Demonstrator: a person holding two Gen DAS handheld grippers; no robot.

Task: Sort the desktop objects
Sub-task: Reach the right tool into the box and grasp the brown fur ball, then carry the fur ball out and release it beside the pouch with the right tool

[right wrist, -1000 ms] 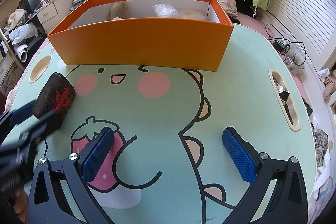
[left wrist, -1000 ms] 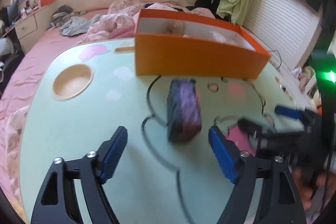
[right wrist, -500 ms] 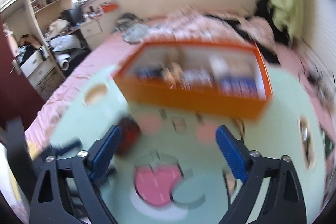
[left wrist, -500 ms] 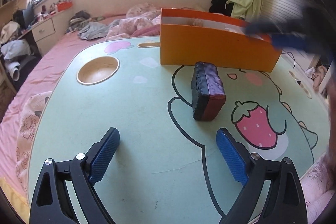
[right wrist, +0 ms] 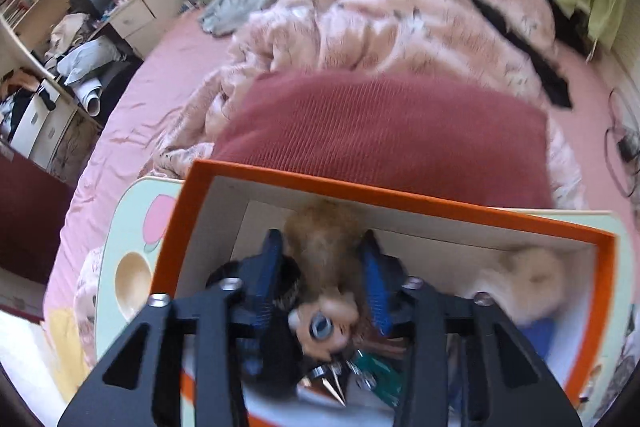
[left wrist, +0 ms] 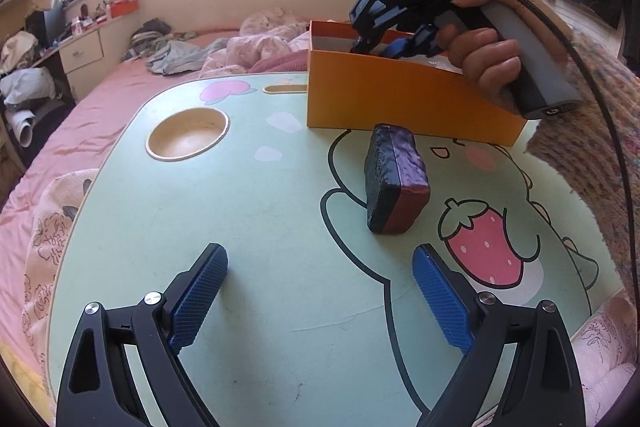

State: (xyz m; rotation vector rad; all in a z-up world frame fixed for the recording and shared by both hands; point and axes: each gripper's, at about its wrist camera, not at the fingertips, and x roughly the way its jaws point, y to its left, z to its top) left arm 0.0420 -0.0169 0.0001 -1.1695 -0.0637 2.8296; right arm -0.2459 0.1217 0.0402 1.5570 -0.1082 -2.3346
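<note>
- Since the earlier frames: the right gripper had left the worktop edge and swung over the orange box; the left gripper barely shifted and spread a bit wider.
- Left wrist view: left gripper sat low over the worktop, blue fingers wide apart, nothing between them. Probably waiting, lined up roughly toward the dark block.
- The dark block, black with a purple top and a red end face, lay on the cartoon print just in front of the box, apart from both fingers. Judged unsorted, likely next for this gripper.
- A hand held the right gripper tipped down into the box's open top, presumably reaching for something inside.
- Round wooden recess in the worktop looked empty.
- Right wrist view: right gripper was inside the orange box, fingers closing on a doll with brown hair and a big blue eye; the doll sat between them and the pads appeared to press its head. View blurred, so grip firmness uncertain.
- Box contents: the doll, a pale fluffy item at the right end, something blue below it, and a green item with metal tips near the front. Bed with pink bedding lay beyond.
</note>
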